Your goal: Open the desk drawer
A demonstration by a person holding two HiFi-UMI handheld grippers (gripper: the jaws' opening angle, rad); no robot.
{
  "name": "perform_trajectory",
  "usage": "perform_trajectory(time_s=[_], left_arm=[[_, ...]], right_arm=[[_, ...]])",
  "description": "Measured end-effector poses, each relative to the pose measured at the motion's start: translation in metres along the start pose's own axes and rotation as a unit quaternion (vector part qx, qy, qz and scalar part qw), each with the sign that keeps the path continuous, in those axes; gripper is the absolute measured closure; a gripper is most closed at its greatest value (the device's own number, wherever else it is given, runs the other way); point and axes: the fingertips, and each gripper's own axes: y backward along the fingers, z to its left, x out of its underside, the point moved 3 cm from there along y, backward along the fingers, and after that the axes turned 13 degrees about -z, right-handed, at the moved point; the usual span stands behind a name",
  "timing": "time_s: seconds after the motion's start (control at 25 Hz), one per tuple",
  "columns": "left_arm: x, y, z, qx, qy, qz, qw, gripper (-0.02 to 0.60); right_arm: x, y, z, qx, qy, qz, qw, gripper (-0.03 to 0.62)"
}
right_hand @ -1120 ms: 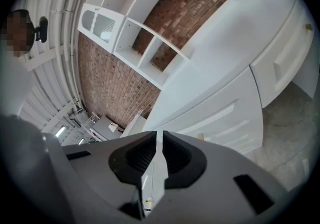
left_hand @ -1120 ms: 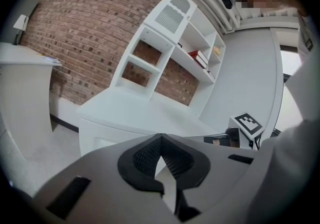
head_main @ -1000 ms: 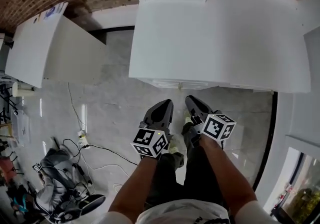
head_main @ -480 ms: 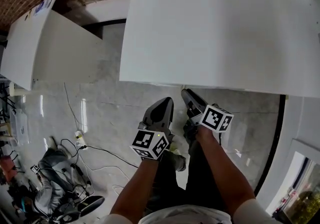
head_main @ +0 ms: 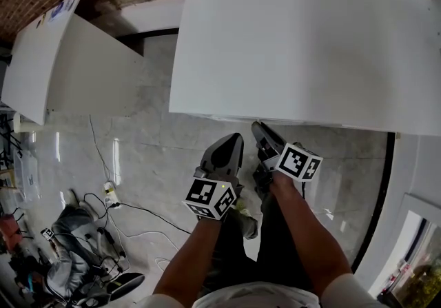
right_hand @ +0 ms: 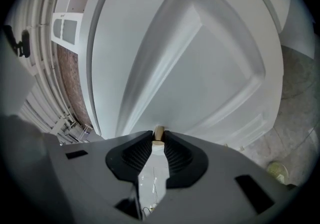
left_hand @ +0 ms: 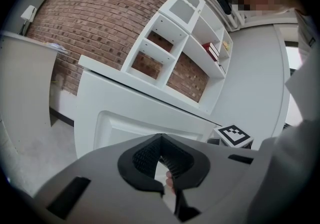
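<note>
The desk drawer (right_hand: 210, 67) sits in the front of the white desk (head_main: 296, 45), just under the top, on the side facing the person. Its panelled face stands upright, its long axis running sideways along the desk's front edge. It looks closed, though the desktop hides its front from the head view, so I cannot be sure.

The right gripper (right_hand: 159, 140) reaches under the desk edge, its jaws pinched on the small tan drawer knob (right_hand: 159, 133) that sticks out from the face. The left gripper (left_hand: 160, 140) hangs just beside it, apart from the desk, its jaws pressed together at the tips with nothing between them.

A white shelf hutch (left_hand: 180, 42) stands on the back of the desk. One of its compartments holds a few books (left_hand: 213, 50), red among them, and the others look bare.

The floor (head_main: 158, 155) is pale, glossy, marble-like tile. Thin cables (head_main: 138, 207) trail across it at the left toward a grey bag (head_main: 72, 262). A second white table (head_main: 55, 58) stands to the left, well apart from the desk, and a red brick wall (left_hand: 95, 12) runs behind both.
</note>
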Motion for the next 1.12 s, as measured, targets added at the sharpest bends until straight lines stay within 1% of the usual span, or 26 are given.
perform_trajectory(time_s=[0.2, 0.44, 0.76, 1.12], left_arm=[[-0.004, 0.014, -0.007, 0.001, -0.001, 0.001, 1.0, 0.57], [-0.002, 0.046, -0.018, -0.004, -0.001, 0.012, 0.9999, 0.571], [0.002, 0.09, -0.03, -0.005, 0.007, 0.027, 0.9996, 0.569], [0.007, 0.138, -0.05, 0.001, 0.006, 0.041, 0.9991, 0.571]], right_arm=[[0.006, 0.01, 0.0, 0.013, 0.006, 0.001, 1.0, 0.516], [0.023, 0.035, 0.002, 0.025, 0.004, 0.001, 1.0, 0.516], [0.058, 0.07, 0.008, 0.041, 0.004, 0.011, 0.999, 0.516], [0.095, 0.118, 0.011, 0.061, 0.004, 0.023, 0.998, 0.516]])
